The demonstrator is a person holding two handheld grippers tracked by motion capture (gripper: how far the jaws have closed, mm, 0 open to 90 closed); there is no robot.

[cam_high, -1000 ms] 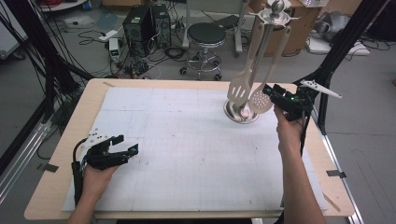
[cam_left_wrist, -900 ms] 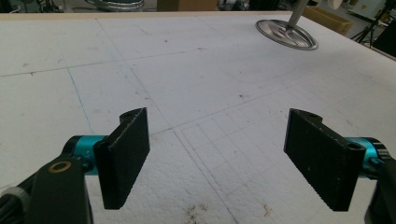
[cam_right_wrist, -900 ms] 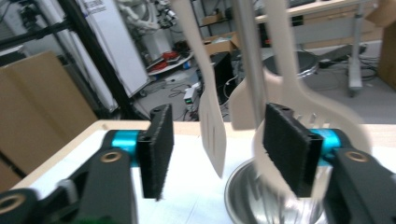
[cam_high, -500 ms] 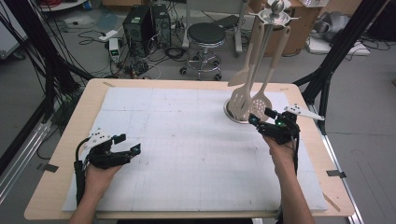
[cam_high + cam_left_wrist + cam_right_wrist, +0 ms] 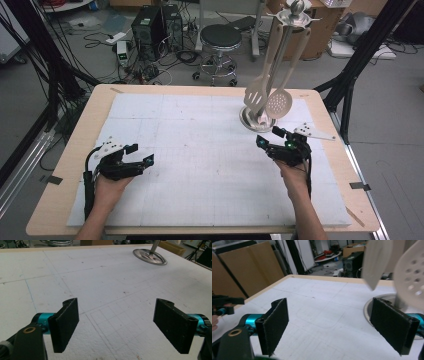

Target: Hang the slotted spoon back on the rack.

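Note:
A metal utensil stand (image 5: 286, 55) rises from a round base (image 5: 256, 120) at the table's back right. A slotted spatula (image 5: 258, 93) and a perforated skimmer (image 5: 279, 103) hang from it, both cream-coloured. My right gripper (image 5: 267, 137) is open just in front of the base, with nothing between its jaws; the skimmer (image 5: 412, 285) hangs close above its right jaw. My left gripper (image 5: 141, 154) is open and empty low over the white mat (image 5: 200, 150) at the front left. The stand's base (image 5: 149, 256) appears far off in the left gripper view.
The white gridded mat covers most of the wooden table (image 5: 80, 135). A black frame leg (image 5: 350, 95) stands off the right edge. A stool (image 5: 220, 40) and cabled equipment (image 5: 150, 25) sit on the floor behind the table.
My right gripper has pulled back from the stand toward the table's front and dropped lower, still open and empty. The left gripper has stayed where it was.

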